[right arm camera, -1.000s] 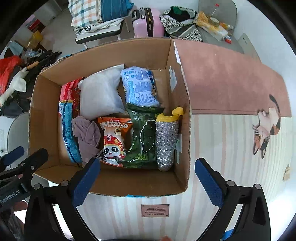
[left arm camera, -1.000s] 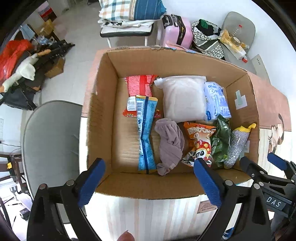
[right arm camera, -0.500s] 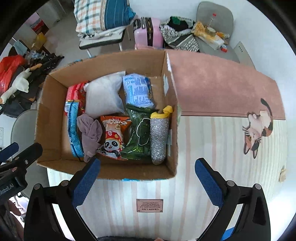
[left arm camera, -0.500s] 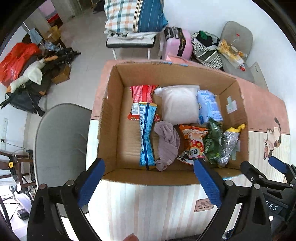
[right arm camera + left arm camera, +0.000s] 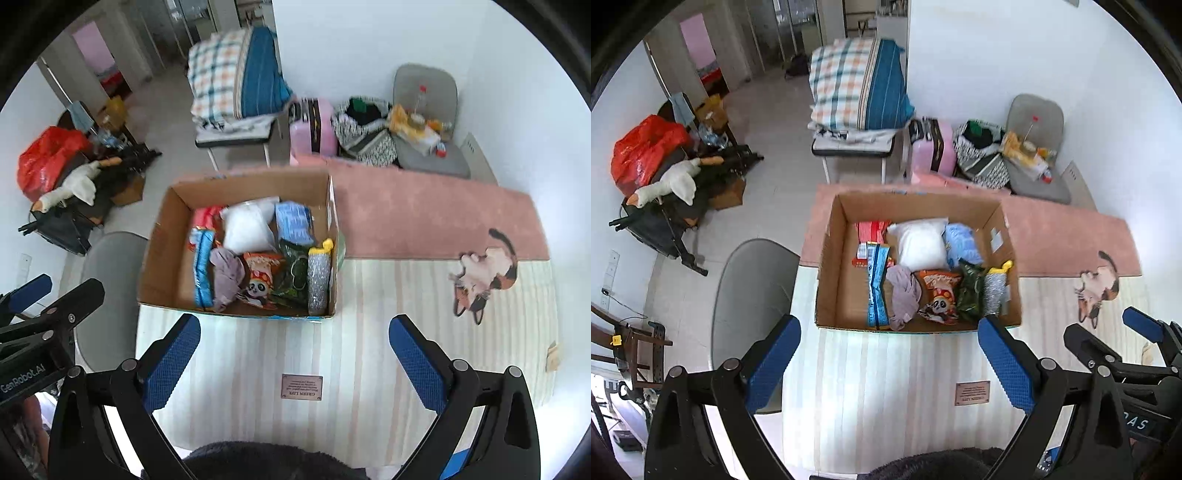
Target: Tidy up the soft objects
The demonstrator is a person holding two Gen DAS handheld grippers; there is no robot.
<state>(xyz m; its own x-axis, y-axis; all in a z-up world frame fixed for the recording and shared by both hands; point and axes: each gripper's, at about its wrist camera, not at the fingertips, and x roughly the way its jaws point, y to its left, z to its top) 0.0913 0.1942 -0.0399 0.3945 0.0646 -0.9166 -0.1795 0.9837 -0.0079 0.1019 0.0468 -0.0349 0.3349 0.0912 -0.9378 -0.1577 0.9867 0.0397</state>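
An open cardboard box (image 5: pixel 834 258) (image 5: pixel 162 254) stands on a striped table mat. Inside lie a white pillow pack (image 5: pixel 921 242) (image 5: pixel 247 229), a mauve cloth (image 5: pixel 903 295) (image 5: pixel 225 277), a blue snack strip (image 5: pixel 877 284), an orange panda snack bag (image 5: pixel 940 295) (image 5: pixel 260 282), a green bag (image 5: pixel 971 291), a light blue pack (image 5: pixel 962 245), a red pack (image 5: pixel 871 230) and a silver sponge with yellow top (image 5: pixel 995 291) (image 5: pixel 318 280). My left gripper (image 5: pixel 890 365) is open and empty, high above the table in front of the box. My right gripper (image 5: pixel 295 365) is open and empty too.
A pink mat with a cat picture (image 5: pixel 484 273) covers the table right of the box. A grey chair (image 5: pixel 753 291) stands left of the table. Behind are a bench with a plaid quilt (image 5: pixel 857 88), a pink suitcase (image 5: pixel 931 147), and clutter on the floor (image 5: pixel 665 173).
Both grippers have pulled back and up from the box, so it looks smaller and more of the room shows. Both stayed open and empty. The box contents have not moved.
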